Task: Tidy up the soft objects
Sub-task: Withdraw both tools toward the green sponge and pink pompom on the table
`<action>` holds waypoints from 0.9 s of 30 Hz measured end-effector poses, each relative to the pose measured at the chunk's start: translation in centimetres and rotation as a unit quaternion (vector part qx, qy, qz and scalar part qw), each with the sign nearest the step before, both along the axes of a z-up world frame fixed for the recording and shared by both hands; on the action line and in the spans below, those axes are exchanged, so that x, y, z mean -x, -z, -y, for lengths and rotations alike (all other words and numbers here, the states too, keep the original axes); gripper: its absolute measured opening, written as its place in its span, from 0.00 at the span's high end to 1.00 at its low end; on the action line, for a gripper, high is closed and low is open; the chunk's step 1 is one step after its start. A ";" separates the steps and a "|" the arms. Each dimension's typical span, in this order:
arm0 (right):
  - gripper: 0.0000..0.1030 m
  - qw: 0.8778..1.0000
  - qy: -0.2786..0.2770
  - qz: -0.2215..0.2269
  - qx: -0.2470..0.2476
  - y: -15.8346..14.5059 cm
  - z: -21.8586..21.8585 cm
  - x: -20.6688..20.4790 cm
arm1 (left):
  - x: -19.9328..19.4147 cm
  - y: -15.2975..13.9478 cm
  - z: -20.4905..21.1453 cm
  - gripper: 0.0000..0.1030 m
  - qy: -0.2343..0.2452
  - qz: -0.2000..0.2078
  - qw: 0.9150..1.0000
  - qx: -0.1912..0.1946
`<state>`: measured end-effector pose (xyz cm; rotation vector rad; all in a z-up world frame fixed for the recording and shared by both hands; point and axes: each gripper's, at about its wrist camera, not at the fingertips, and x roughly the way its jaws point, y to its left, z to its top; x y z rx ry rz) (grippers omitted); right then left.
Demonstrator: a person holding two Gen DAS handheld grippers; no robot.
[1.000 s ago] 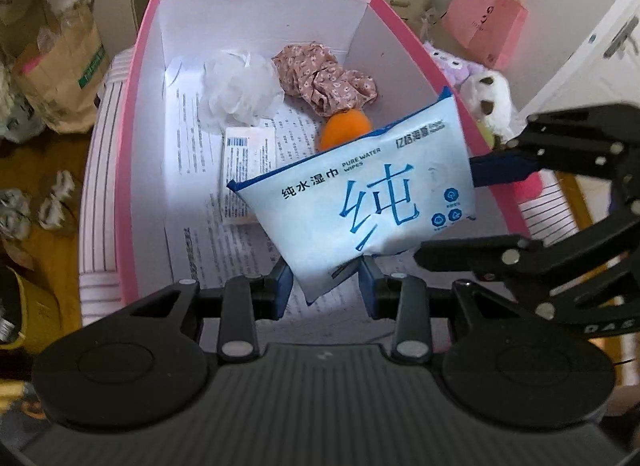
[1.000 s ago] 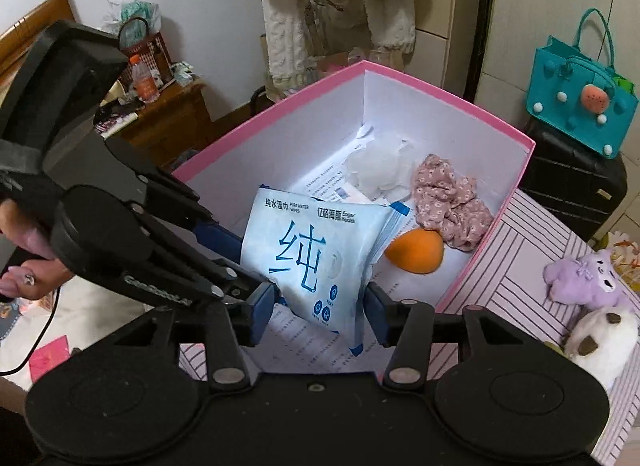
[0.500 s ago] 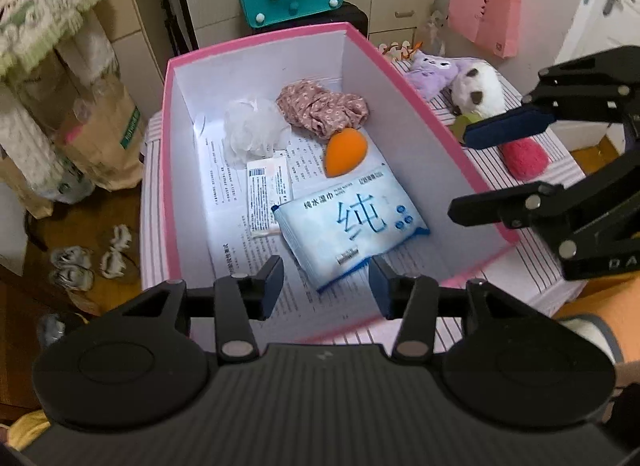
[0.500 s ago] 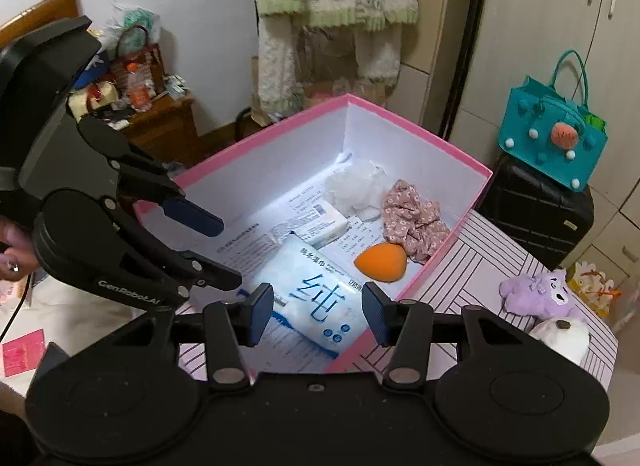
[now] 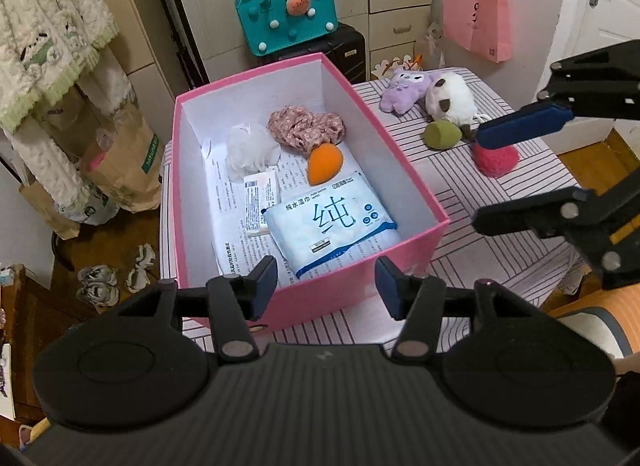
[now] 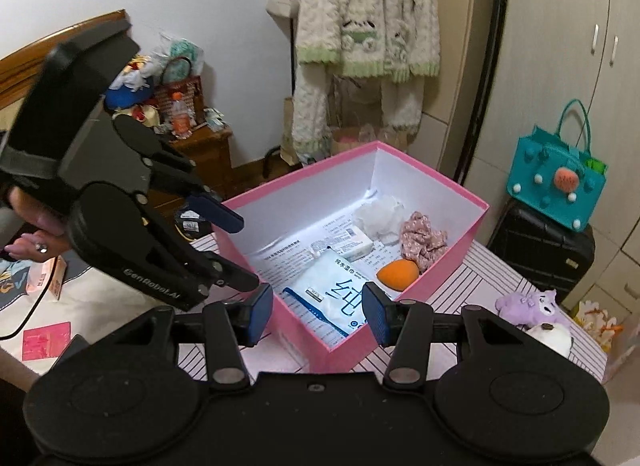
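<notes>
Left wrist view: wet-wipes pack (image 5: 334, 227) lies flat in the pink box (image 5: 404, 153), left gripper (image 5: 326, 286) empty and opening, right gripper (image 5: 508, 173) spread, empty.

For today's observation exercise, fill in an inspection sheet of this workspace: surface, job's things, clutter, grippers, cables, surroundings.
Surface: striped tablecloth.
Job's things: pink box holds wet wipes pack, orange sponge, floral scrunchie, white puff; purple plush, white plush, green sponge, red puff lie outside.
Clutter: printed paper lining the box.
Grippers: left gripper opening, empty; right gripper open, empty.
Cables: nothing seen.
Surroundings: teal bag, pink bag.
</notes>
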<state>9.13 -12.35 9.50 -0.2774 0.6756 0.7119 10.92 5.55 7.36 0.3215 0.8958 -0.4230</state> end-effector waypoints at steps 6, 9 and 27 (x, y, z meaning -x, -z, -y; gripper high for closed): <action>0.46 1.000 0.002 0.016 -0.017 -0.6 2.8 2.5 | 2.7 -1.3 1.7 0.44 0.020 0.035 0.999 -0.012; 0.46 0.999 0.013 0.029 -0.017 -0.5 4.3 3.9 | 3.9 -1.3 2.6 0.43 0.043 0.043 0.998 -0.005; 0.42 0.994 0.098 0.023 -0.029 3.0 13.8 6.6 | 5.5 1.9 9.9 0.43 0.108 0.065 0.990 0.067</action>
